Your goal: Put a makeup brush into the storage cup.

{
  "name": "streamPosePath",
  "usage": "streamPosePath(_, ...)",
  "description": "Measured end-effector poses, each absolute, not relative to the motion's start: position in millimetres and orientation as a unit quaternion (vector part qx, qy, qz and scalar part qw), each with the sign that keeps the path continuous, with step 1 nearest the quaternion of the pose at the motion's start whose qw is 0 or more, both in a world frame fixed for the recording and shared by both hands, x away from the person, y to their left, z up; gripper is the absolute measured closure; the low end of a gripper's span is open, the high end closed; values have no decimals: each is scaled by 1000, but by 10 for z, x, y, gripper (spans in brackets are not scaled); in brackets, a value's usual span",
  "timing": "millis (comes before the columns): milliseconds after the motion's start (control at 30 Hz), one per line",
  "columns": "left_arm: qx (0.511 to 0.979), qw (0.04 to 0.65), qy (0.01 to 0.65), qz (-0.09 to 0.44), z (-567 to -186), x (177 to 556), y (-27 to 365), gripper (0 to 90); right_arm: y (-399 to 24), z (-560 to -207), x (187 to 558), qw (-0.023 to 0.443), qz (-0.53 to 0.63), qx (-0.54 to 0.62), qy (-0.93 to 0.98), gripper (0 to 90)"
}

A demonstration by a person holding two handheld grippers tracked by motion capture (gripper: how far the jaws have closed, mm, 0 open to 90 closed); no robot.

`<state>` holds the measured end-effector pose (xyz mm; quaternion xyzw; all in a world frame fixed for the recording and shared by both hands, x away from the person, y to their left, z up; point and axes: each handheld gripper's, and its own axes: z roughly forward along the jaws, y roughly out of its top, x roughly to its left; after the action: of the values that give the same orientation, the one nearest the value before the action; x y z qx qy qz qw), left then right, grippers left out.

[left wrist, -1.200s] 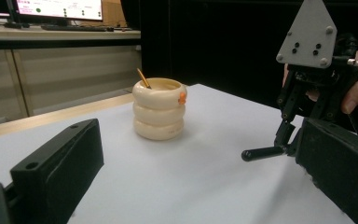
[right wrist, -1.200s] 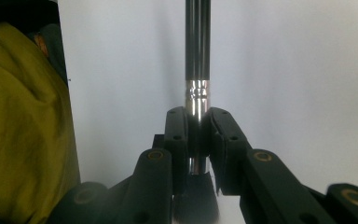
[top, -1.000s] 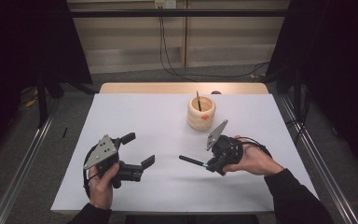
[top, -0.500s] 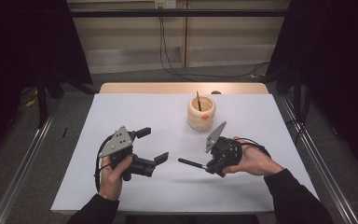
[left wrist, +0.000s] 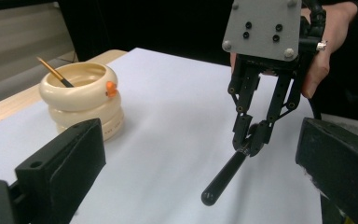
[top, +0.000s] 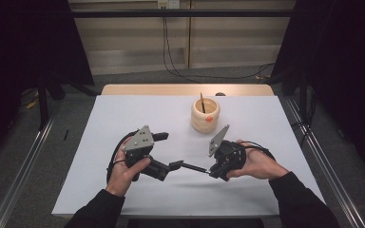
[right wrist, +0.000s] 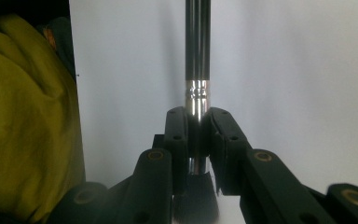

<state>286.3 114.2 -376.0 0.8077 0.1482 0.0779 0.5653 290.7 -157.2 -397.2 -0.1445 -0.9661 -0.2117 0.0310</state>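
My right claw (right wrist: 198, 135) pinches the black, metal-collared brush (left wrist: 223, 177) by its collar, and my spread left claw (top: 164, 152), closing off-centre, could knock its free handle askew.

Glossy black brush (right wrist: 198, 37) handle, shiny metal ferrule (right wrist: 197, 95), perhaps ceramic holder (left wrist: 81, 100).

High view: fixed above the person's side, looks forward and down over the whole table (top: 123, 118). Left gripper view: low, near the table, facing the right gripper (left wrist: 251, 140) and the brush (left wrist: 223, 179), which the right gripper view shows close up.
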Motion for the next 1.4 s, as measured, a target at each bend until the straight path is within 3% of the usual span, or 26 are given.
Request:
streamPosePath(467,869,483,93,50,-3737,2884,911,67,-1522,-3998,2892,36,-209,-129,-969,782)
streamPosePath(1033,908,409,87,28,-3864,2890,758,132,-1453,-4026,2854,44,-193,-126,-972,782)
streamPosePath(1233,930,359,71,23,-3934,2829,667,92,-1426,-4048,2856,42,-193,-115,-974,782)
streamPosePath(1400,947,317,52,29,-3981,2778,588,163,-1408,-4060,2842,43,-191,-112,-974,782)
